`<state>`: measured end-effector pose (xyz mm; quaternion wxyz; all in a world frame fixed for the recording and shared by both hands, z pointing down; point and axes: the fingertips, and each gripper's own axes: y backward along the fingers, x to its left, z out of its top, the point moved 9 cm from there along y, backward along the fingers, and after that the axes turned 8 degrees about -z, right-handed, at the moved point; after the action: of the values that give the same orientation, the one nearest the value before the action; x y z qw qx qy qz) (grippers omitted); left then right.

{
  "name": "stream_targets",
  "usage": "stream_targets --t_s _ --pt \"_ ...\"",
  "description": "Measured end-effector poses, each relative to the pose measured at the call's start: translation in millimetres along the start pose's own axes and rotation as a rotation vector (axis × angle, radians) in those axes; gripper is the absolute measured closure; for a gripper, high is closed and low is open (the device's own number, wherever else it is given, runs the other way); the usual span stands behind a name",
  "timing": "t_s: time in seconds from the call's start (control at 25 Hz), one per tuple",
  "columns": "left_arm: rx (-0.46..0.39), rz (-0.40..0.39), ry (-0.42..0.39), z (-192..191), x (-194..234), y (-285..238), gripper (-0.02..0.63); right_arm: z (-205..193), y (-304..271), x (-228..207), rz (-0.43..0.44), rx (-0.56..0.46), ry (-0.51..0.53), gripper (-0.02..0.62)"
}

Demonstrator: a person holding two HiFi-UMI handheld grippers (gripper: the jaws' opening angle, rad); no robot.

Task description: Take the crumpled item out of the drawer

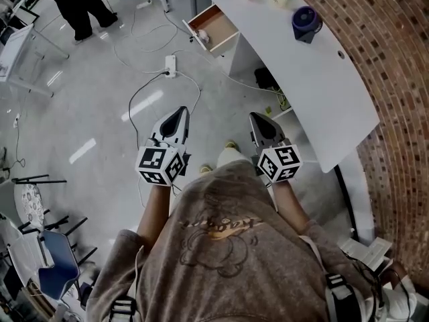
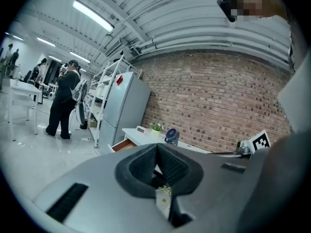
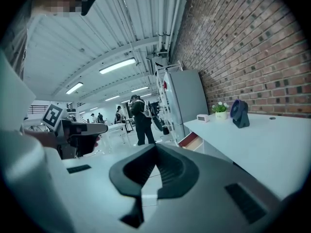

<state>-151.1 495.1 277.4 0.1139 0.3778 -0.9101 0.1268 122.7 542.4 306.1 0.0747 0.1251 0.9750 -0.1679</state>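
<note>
No writing is legible anywhere; the print on the person's sweatshirt (image 1: pixel 221 237) is too blurred to read.

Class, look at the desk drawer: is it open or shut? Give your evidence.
Open: the drawer juts out from the white desk, its wooden inside exposed, a pale crumpled item inside.
</note>
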Motion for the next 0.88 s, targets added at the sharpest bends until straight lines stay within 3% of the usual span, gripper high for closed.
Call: stream_targets --t_s 0.44,0.88 --pt "0.005 0.002 -0.001 11 37 -34 0.598 12 -60 -14 0.0 0.007 -0.003 0.6" --pt "0.016 0.024 0.016 30 92 -100 0.598 34 -150 -45 0.023 0.05 0.002 0.6"
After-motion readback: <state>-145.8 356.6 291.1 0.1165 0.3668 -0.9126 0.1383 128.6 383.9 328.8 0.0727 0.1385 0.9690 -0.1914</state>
